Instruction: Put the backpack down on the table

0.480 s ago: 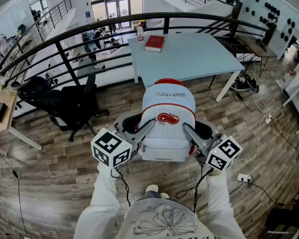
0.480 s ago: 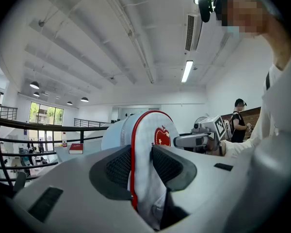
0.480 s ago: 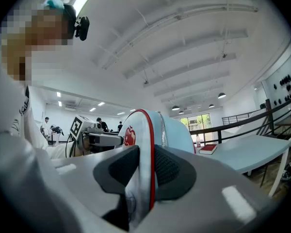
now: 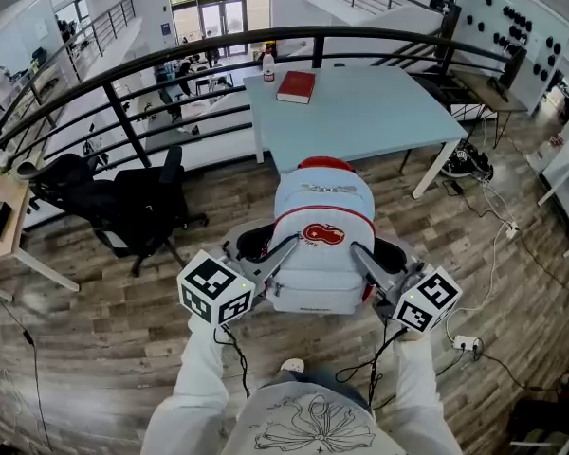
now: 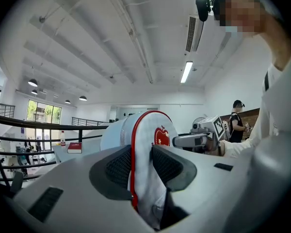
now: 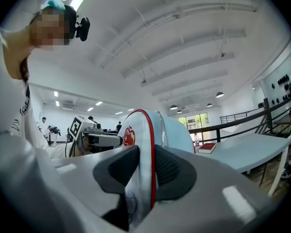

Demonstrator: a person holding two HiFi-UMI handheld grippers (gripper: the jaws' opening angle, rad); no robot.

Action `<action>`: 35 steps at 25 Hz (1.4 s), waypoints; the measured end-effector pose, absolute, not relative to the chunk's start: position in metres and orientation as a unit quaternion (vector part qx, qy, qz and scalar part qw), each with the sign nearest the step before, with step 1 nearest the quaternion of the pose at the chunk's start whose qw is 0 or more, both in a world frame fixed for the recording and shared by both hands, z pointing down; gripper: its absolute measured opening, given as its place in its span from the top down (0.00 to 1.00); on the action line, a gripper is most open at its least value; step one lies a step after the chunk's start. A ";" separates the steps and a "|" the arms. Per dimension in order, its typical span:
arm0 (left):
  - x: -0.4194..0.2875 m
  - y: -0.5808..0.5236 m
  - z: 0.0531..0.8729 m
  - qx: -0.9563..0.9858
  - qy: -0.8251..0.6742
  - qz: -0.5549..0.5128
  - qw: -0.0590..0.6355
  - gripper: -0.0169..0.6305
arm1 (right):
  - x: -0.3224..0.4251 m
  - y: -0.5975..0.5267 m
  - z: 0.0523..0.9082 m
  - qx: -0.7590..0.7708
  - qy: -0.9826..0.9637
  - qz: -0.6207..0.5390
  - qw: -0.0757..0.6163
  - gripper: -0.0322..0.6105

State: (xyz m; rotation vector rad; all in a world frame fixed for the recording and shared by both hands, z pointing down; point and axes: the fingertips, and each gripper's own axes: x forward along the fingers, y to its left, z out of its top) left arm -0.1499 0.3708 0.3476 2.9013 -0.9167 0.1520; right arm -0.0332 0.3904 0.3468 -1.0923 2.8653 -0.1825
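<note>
I've got my left gripper (image 4: 283, 246) and right gripper (image 4: 360, 252) each clamped on a side edge of the pale blue backpack (image 4: 321, 259), held above the floor, nearer than the table (image 4: 379, 112).

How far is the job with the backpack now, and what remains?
Done: the backpack is lifted, the left gripper and right gripper each with jaws shut on one side of it. In hand: it hangs over the wooden floor, short of the table. Left: carry it over the table and set it down.
</note>
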 end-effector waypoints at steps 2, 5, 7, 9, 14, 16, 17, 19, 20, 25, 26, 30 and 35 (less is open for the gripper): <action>-0.151 0.367 0.350 0.952 -0.297 0.052 0.049 0.77 | -0.034 0.387 0.350 -0.360 0.930 -0.063 0.035 0.78; -0.151 0.360 0.353 0.952 -0.296 0.056 0.050 0.77 | -0.034 0.379 0.353 -0.363 0.928 -0.070 0.037 0.78; -0.149 0.353 0.355 0.953 -0.294 0.057 0.053 0.77 | -0.032 0.373 0.355 -0.364 0.928 -0.073 0.038 0.78; -0.145 0.345 0.358 0.953 -0.293 0.058 0.055 0.77 | -0.029 0.365 0.358 -0.365 0.927 -0.076 0.037 0.78; -0.136 0.311 0.363 0.951 -0.296 0.063 0.060 0.77 | -0.019 0.330 0.363 -0.363 0.927 -0.082 0.037 0.78; -0.132 0.295 0.364 0.950 -0.299 0.064 0.061 0.77 | -0.015 0.313 0.363 -0.359 0.929 -0.083 0.038 0.78; -0.129 0.285 0.364 0.950 -0.300 0.064 0.061 0.77 | -0.013 0.304 0.364 -0.358 0.929 -0.083 0.038 0.78; -0.123 0.264 0.364 0.949 -0.303 0.066 0.060 0.77 | -0.006 0.283 0.365 -0.355 0.930 -0.085 0.040 0.78; -0.118 0.253 0.365 0.948 -0.304 0.067 0.060 0.77 | -0.002 0.271 0.366 -0.354 0.931 -0.086 0.041 0.78; -0.094 0.190 0.362 0.945 -0.313 0.069 0.057 0.77 | 0.023 0.207 0.363 -0.346 0.934 -0.081 0.044 0.78; -0.089 0.177 0.361 0.945 -0.315 0.069 0.056 0.77 | 0.028 0.193 0.362 -0.345 0.934 -0.081 0.045 0.78; -0.069 0.123 0.356 0.944 -0.318 0.072 0.054 0.77 | 0.048 0.138 0.357 -0.340 0.936 -0.083 0.048 0.78; -0.047 0.060 0.350 0.942 -0.326 0.066 0.047 0.77 | 0.070 0.074 0.350 -0.335 0.938 -0.072 0.049 0.78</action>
